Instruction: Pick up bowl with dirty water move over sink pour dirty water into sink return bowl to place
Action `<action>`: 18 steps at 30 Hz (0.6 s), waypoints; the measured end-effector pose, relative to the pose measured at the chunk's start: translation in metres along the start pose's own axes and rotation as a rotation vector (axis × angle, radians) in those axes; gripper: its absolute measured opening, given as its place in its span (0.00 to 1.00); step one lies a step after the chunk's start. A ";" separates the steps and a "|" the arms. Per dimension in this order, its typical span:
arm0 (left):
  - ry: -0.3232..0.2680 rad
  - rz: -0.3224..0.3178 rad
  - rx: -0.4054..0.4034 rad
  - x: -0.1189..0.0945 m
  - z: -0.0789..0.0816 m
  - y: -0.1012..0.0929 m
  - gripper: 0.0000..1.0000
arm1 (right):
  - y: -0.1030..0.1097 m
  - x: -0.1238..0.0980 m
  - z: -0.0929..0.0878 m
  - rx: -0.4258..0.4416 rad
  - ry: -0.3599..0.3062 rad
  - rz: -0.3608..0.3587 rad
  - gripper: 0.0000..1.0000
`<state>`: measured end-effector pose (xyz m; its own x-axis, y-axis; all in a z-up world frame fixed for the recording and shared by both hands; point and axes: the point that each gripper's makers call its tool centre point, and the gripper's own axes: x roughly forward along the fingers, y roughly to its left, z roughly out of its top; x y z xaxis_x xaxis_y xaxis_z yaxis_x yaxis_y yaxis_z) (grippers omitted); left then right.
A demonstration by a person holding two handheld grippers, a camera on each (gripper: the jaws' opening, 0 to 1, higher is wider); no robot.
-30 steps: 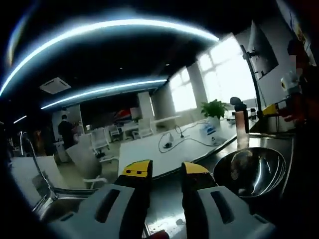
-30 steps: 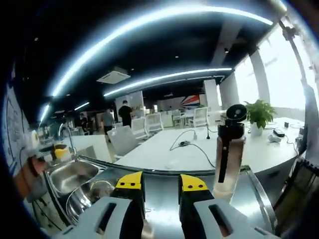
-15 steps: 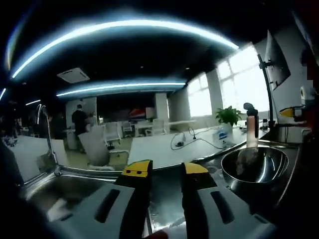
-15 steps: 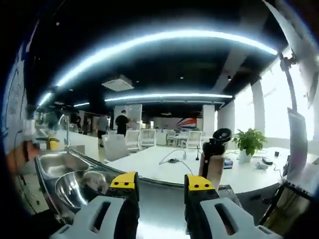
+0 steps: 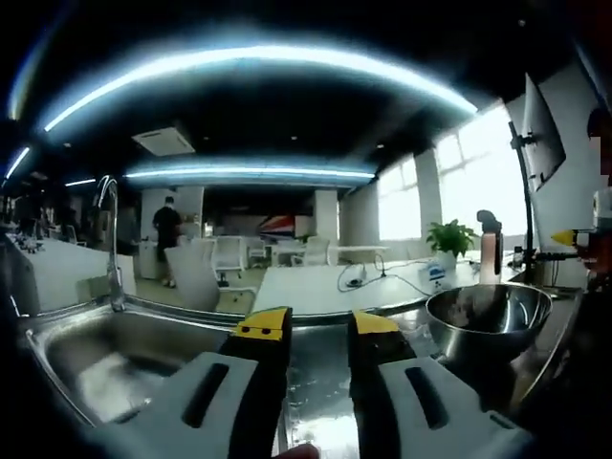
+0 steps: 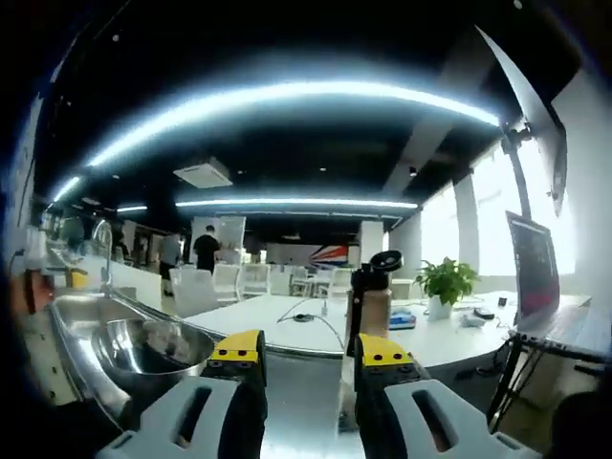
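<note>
A shiny steel bowl (image 5: 488,320) stands on the steel counter to the right of my left gripper (image 5: 317,330), a little apart from its right jaw. In the right gripper view the same bowl (image 6: 148,346) lies left of my right gripper (image 6: 311,352), close to its left jaw. Both grippers are open, with yellow-tipped jaws apart and nothing between them. The sink (image 5: 115,354) lies to the left in the left gripper view, under a tall faucet (image 5: 110,239). Beyond the bowl the sink (image 6: 69,311) shows again at the far left. I cannot make out what the bowl holds.
A drink bottle (image 6: 371,306) with a black cap stands on the counter just beyond my right gripper's jaws; this bottle (image 5: 491,251) also rises behind the bowl. A monitor on an arm (image 5: 538,129) hangs at the right. White desks, chairs, a plant (image 6: 445,282) and people lie beyond.
Both views have swung round. The sink now spreads wider at the left of the left gripper view. The bottle has slid from right of the right gripper to between its jaws. The bowl stays put.
</note>
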<state>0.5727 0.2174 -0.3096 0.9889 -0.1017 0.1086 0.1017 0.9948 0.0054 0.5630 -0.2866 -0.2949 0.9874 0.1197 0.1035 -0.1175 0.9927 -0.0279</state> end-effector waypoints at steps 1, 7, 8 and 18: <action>0.007 -0.001 0.003 0.000 -0.004 -0.001 0.19 | 0.000 0.000 -0.003 -0.005 0.002 -0.003 0.31; 0.023 0.019 -0.005 -0.003 -0.014 0.003 0.19 | -0.002 0.002 -0.016 0.024 0.020 -0.010 0.31; 0.024 0.022 -0.003 -0.003 -0.014 0.004 0.19 | -0.002 0.002 -0.016 0.024 0.020 -0.010 0.31; 0.003 0.039 -0.008 -0.001 -0.006 0.008 0.19 | -0.004 0.000 -0.022 0.017 0.018 -0.014 0.31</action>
<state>0.5728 0.2259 -0.3152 0.9924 -0.0628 0.1057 0.0639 0.9979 -0.0068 0.5655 -0.2914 -0.3162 0.9907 0.1055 0.0861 -0.1050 0.9944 -0.0100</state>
